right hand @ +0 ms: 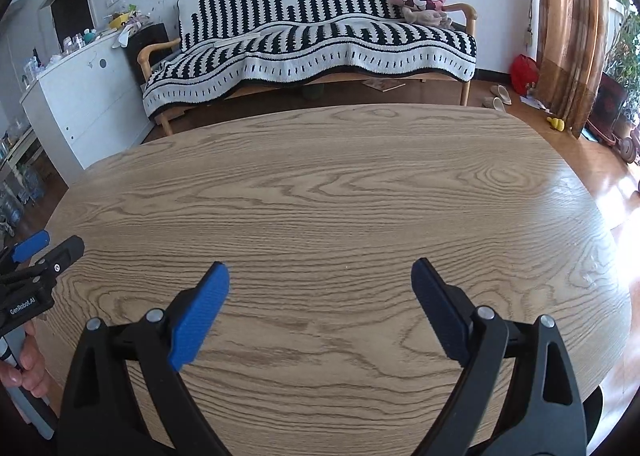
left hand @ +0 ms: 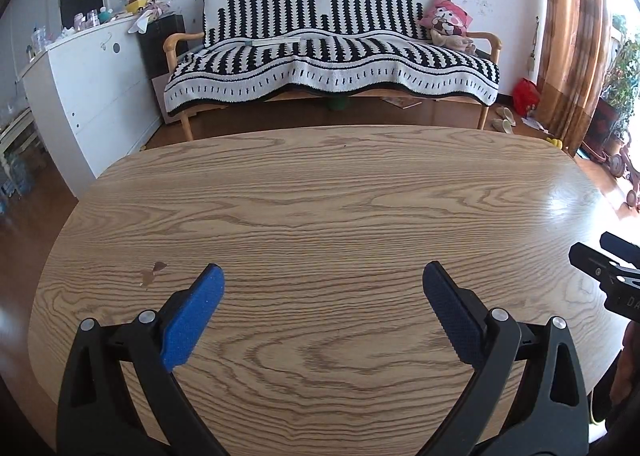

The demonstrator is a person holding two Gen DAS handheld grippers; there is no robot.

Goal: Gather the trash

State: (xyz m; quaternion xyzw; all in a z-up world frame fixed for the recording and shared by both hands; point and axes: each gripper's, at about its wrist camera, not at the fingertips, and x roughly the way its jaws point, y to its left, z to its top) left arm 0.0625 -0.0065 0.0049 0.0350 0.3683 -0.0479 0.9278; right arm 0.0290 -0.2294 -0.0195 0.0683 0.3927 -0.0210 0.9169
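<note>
My left gripper (left hand: 322, 276) is open and empty above the near part of a wooden oval table (left hand: 320, 196). My right gripper (right hand: 320, 272) is open and empty above the same table (right hand: 340, 184). Each gripper shows at the edge of the other's view: the right one at the far right of the left wrist view (left hand: 608, 268), the left one at the far left of the right wrist view (right hand: 36, 256). I see no trash on the table top. A small brown mark (left hand: 154, 272) lies on the wood near the left gripper's left finger.
A sofa with a black-and-white striped blanket (left hand: 332, 56) and a pink cushion (left hand: 446, 18) stands behind the table. A white cabinet (left hand: 88, 96) with clutter stands at left. A red bag (left hand: 524, 94), slippers (left hand: 502, 120) and a curtain (left hand: 572, 36) are at right.
</note>
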